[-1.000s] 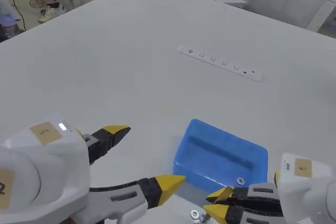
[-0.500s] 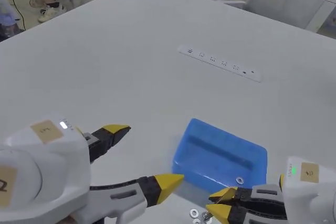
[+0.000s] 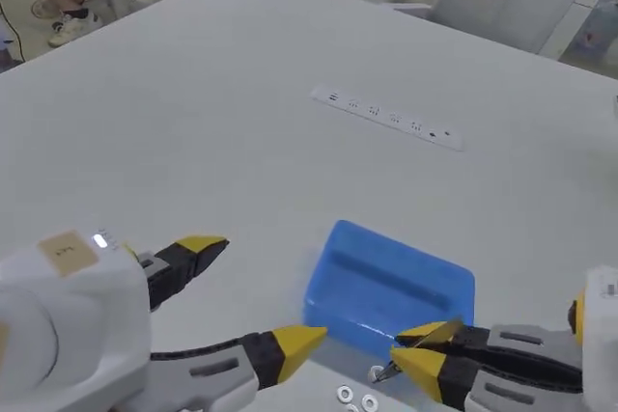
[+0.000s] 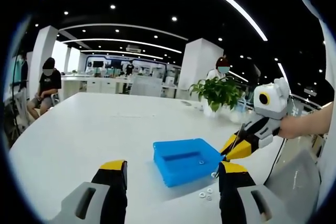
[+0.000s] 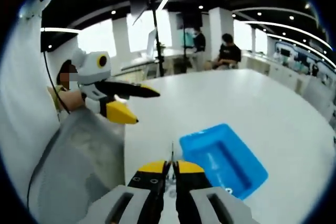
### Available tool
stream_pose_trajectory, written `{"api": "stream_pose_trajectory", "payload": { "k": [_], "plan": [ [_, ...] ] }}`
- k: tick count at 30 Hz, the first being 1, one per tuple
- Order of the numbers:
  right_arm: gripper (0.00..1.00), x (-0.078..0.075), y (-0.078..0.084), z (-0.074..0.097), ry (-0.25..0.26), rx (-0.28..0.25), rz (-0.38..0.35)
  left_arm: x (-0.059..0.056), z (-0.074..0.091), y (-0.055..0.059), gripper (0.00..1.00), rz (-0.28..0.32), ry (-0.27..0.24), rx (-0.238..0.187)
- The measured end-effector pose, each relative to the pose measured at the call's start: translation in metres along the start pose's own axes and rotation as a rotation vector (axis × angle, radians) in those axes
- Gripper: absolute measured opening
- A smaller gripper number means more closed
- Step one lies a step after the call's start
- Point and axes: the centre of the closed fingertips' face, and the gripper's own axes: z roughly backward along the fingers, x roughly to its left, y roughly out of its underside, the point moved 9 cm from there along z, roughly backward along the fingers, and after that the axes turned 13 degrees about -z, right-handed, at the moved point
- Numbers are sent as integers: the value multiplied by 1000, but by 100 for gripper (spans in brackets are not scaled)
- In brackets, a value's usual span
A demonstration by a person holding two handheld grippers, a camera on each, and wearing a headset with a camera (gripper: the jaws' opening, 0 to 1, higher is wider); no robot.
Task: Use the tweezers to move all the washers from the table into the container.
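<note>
Judging by how things lie, the task is barely begun: one washer [image 4: 201,161] appears to rest inside the blue container [image 3: 386,277], while at least three washers [image 3: 345,394] are left on the tabletop [image 3: 193,123], clustered just beside the container's near edge. The right tongs [image 3: 407,349] are closed narrowly on the tweezers [image 5: 172,155], whose thin points are aimed down at that cluster. One of the three lies right at the points, though it cannot be told whether it is touched or pinched. The left tongs [image 3: 247,294] are held wide apart with nothing between them, near the container's left side. The washers are seen as small, silvery rings, lying flat and bright against the pale tabletop. The container is seen as a shallow, open, rectangular tray of translucent blue. A pick from the cluster is judged to be in hand, and the others must then be carried over.
</note>
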Motion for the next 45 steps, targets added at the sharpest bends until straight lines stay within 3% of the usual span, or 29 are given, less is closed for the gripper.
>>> {"api": "stream_pose_trajectory", "payload": {
  "k": [5,14,22,39,45],
  "plan": [
    [3,-10,-13,13,57,-78,-66,0,0,-1,71,11,-4,-1],
    [3,-37,-21,17,162,-144,-176,-2,0,-2,70,10,12,-8],
    [3,-53,-22,12,184,-175,-265,-1,0,0,69,12,16,0],
    [3,-81,-3,-6,240,-158,-445,0,-1,2,68,4,17,16],
    [3,-86,3,-12,256,-131,-457,0,-1,3,67,2,17,19]
  ]
}}
